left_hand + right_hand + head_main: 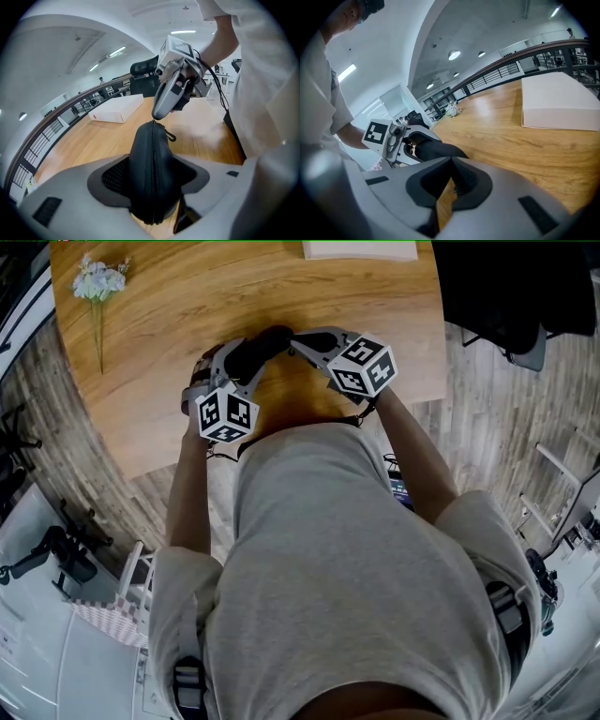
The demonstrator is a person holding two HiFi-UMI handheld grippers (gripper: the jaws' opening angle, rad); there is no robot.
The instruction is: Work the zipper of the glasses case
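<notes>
Black case (140,187) zipper (154,168), left gripper view only

Pale grey T-shirt (356,549), black-and-white marker cubes (225,414)

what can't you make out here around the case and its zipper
- Zipper pull: left gripper view, the right gripper covers the far end of the zipper on the glasses case; pinched or not, unclear.
- Case, head view: partly hidden by the left gripper.
- White box: cut off by the head view's top edge.
</notes>
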